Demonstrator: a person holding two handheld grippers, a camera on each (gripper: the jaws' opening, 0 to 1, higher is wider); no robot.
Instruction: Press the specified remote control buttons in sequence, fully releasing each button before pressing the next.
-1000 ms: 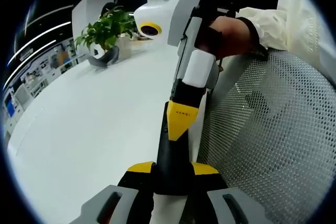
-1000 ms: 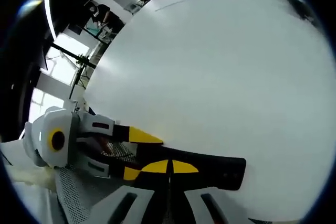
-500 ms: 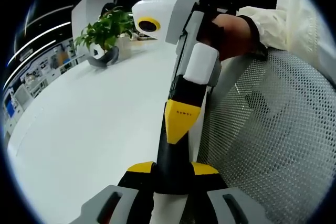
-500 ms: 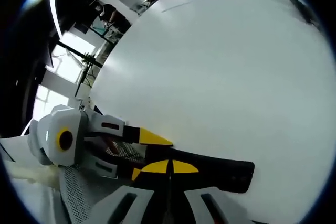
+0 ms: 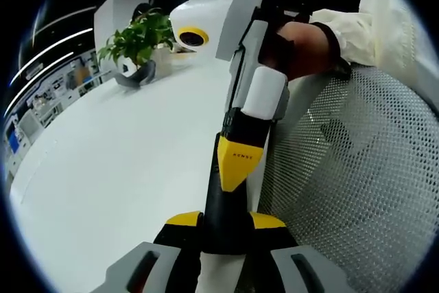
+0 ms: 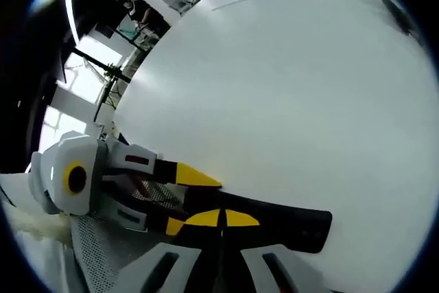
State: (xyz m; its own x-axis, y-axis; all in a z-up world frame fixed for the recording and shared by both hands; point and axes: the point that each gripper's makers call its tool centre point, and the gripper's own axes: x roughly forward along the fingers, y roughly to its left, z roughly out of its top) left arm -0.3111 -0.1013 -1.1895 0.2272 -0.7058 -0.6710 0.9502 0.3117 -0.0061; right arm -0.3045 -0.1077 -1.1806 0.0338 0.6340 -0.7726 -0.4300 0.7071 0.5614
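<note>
Remote [image 5: 223,214], black, sits pinched in left gripper [image 5: 223,223] above white surface [image 5: 116,169], while right gripper [image 6: 221,219], jaws pressed together, touches its top.

text: small print on right gripper [image 5: 235,162] yellow tip | unreadable

Open-plan office, broad white table [image 5: 116,162], potted plant [image 5: 137,42], mesh chair [image 5: 357,190], large windows [image 6: 75,80]
</note>
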